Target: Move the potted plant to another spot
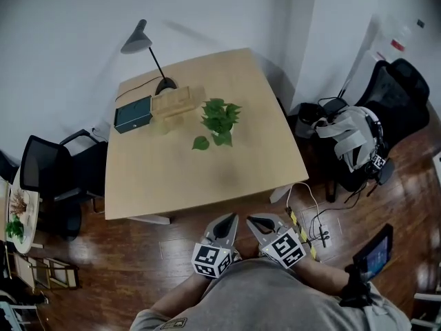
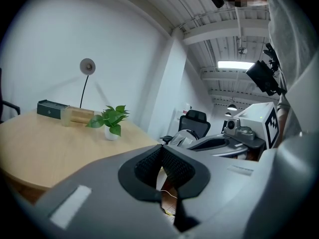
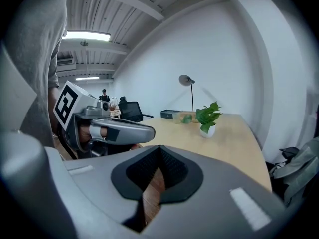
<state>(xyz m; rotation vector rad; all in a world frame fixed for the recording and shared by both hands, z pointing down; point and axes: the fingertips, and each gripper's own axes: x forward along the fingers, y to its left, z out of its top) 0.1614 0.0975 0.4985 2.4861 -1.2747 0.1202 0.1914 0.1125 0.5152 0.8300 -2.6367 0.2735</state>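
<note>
Head view: shows the potted plant (image 1: pixel 220 121) upright on the far half of the table (image 1: pixel 207 178), just beside a wooden box (image 1: pixel 178 102), well apart from the left gripper (image 1: pixel 226 224) and right gripper (image 1: pixel 260 223) held side by side off the near edge.

Left gripper view: shows jaws clenched on nothing, plant far ahead at left.

Right gripper view: shows jaws pressed together, empty, plant ahead at right.

Wooden table (image 1: pixel 207 178): potted plant (image 1: pixel 220 119) mid-top; desk lamp (image 1: pixel 165 86), dark box (image 1: pixel 133 114), wooden rack (image 1: pixel 178 103) at far edge
</note>
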